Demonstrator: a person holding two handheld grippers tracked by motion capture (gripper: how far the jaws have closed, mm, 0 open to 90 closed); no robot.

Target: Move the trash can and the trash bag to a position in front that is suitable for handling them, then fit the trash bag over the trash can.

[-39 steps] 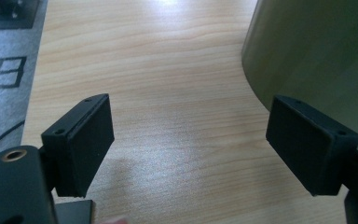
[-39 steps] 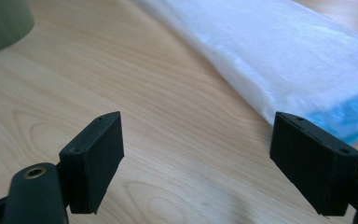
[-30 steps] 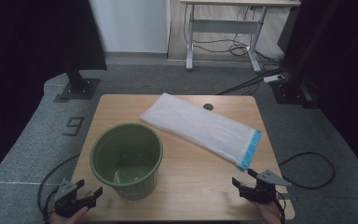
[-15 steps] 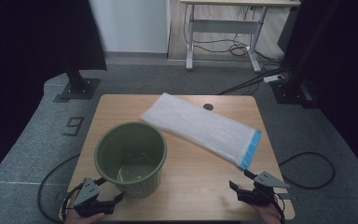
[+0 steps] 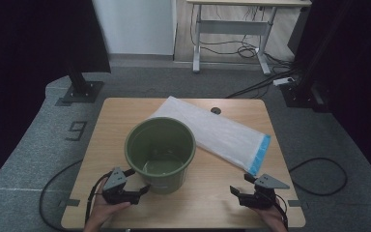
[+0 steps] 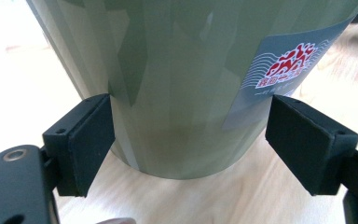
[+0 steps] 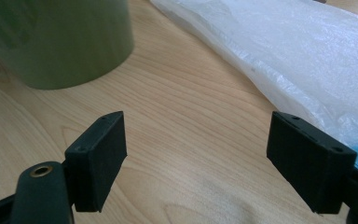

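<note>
A green plastic bucket (image 5: 160, 150) stands upright mid-table, empty inside, its far rim overlapping a white plastic bag (image 5: 222, 135) with a blue end. My left gripper (image 5: 137, 181) is at the bucket's near-left base, open. In the left gripper view the bucket (image 6: 182, 70), with a grey and red label (image 6: 284, 70), sits between the wide-spread jaws of the left gripper (image 6: 189, 107). The left pad (image 6: 91, 140) is against its wall and the right pad (image 6: 307, 140) is slightly off it. My right gripper (image 5: 240, 183) stands open over bare wood near the front right. Its view, past the right gripper (image 7: 196, 126), has the bucket (image 7: 56, 42) at upper left and the bag (image 7: 298, 51) at upper right.
The wooden table (image 5: 212, 203) has a small round cable hole (image 5: 216, 110) at its far edge. Cables trail off both front corners onto grey carpet. A black stand base (image 5: 82, 92) sits on the floor at far left, and a desk frame (image 5: 232, 43) stands behind.
My left gripper came in from the front-left corner to the bucket's base. The bucket has shifted right and away, onto the bag's edge. The right gripper has barely moved.
</note>
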